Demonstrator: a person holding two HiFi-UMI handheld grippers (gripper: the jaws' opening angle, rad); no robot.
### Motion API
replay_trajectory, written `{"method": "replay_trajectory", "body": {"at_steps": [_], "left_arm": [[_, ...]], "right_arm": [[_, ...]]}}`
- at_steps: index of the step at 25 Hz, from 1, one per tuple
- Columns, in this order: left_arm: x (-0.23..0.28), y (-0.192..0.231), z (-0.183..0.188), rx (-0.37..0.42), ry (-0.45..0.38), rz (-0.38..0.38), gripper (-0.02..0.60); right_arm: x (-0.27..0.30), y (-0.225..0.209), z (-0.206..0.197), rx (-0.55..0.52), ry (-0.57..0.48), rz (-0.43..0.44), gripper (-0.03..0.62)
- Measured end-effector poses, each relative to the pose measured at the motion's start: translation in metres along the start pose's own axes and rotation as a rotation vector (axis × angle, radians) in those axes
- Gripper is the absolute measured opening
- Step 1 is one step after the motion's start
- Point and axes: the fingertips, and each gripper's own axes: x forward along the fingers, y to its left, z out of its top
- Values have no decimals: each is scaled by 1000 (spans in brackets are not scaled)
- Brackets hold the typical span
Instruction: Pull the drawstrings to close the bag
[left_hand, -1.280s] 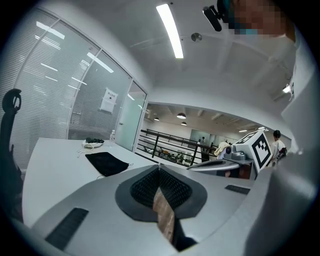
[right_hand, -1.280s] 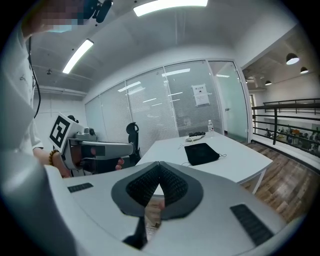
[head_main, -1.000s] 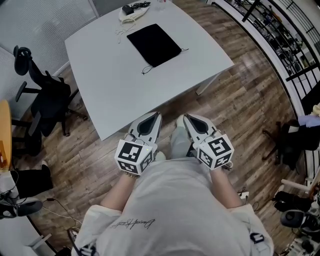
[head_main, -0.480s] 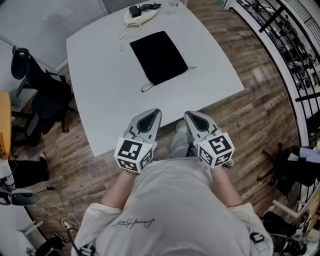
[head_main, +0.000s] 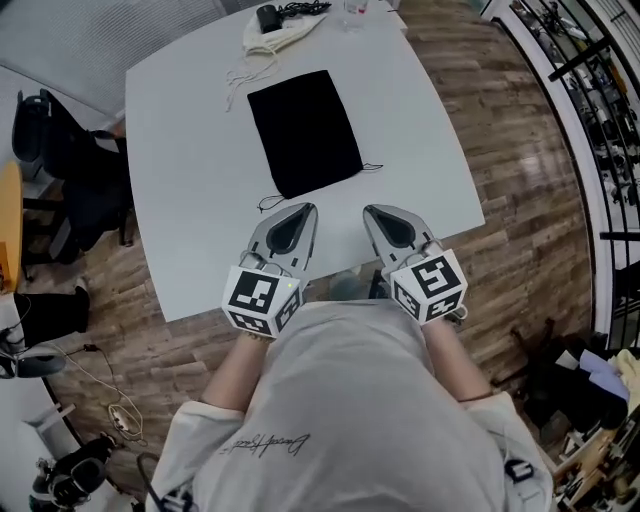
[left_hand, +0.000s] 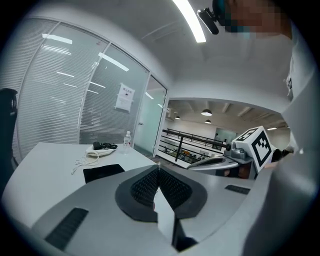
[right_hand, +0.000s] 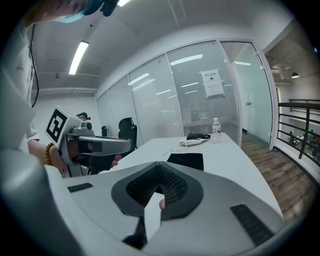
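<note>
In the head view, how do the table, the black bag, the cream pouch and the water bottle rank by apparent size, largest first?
1. table
2. black bag
3. cream pouch
4. water bottle, which looks smallest, though the picture's top edge cuts it off and it lies farthest from the camera.

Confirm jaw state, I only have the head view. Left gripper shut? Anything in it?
Observer: The left gripper is shut, jaws together at the tips, nothing between them.
Operator: Right one?
Observer: The right gripper is shut too, and empty.
Operator: What's clipped at the far edge of the table?
Observer: A clear water bottle, upright, beside the pale pouch.
</note>
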Motion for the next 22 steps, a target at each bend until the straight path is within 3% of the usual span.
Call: {"method": "replay_trajectory", "body": {"at_steps": [10,22], "left_arm": [[29,10,4,8,34,39,11],[29,58,-28,41,121,33,11]], "right_arm": [[22,-32,1,-31,37,36,23],[59,-46,-22,-74,149,13,22]]}}
